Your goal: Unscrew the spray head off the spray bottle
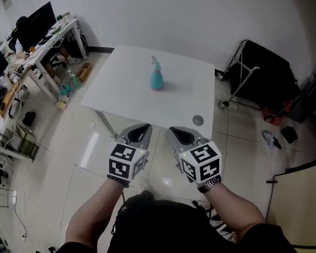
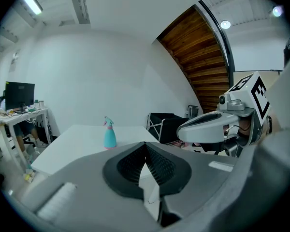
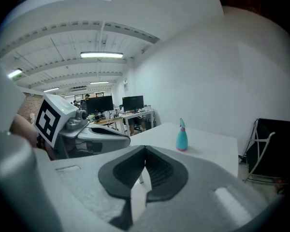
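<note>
Standing upright on the desk point(image 1: 127, 91), well ahead of the left gripper point(image 1: 140, 132) and right gripper point(image 1: 180, 135), both pressed together and empty, the spray bottle point(image 1: 156, 78) is likely proving light, slick and tippy; I am judging that one gripper suits its body and the other its spray head point(image 1: 155, 62).

Out past the fingers point(image 2: 128, 166), the spray bottle point(image 1: 156, 80) is blue-green, with a thin pink ring under its blue-green spray head point(image 1: 154, 62). The bench point(image 1: 126, 96) is white. The left gripper point(image 1: 141, 128) and right gripper point(image 1: 177, 132) are grey with black fingers. Their cubes point(image 1: 127, 161) have black-and-white square patterns.
</note>
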`<state>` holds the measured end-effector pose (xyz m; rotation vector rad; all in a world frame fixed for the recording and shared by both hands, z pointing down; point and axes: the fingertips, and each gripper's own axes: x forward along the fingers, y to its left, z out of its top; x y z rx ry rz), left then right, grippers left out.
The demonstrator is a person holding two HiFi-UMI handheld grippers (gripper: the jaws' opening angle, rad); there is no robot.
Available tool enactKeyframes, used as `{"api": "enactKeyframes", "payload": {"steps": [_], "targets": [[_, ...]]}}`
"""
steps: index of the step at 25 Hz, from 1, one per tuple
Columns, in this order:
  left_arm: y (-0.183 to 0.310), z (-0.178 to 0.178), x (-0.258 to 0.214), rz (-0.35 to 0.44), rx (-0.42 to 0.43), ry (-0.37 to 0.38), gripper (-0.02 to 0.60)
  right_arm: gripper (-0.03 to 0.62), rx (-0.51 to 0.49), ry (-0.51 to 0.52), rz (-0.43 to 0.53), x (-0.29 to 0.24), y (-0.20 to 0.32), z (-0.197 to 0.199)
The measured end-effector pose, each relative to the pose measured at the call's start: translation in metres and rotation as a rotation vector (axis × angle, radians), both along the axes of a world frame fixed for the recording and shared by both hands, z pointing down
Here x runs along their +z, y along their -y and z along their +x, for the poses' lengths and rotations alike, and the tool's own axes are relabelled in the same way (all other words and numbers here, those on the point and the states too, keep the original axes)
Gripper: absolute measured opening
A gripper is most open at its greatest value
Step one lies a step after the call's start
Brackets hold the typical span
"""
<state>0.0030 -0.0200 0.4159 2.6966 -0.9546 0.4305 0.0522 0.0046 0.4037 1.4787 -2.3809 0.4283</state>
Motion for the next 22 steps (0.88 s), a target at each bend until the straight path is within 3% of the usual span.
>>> {"api": "enactKeyframes", "payload": {"steps": [14, 22], "targets": [[0.074, -0.015, 0.001, 0.011, 0.106, 0.017, 0.018, -0.008, 0.081, -0.052, -0.019, 0.001, 0.076, -0.008], [0.097, -0.014, 0.005, 0.013, 0.118, 0.011, 0.025, -0.008, 0.1, -0.065, -0.026, 0.002, 0.098, -0.007]]}}
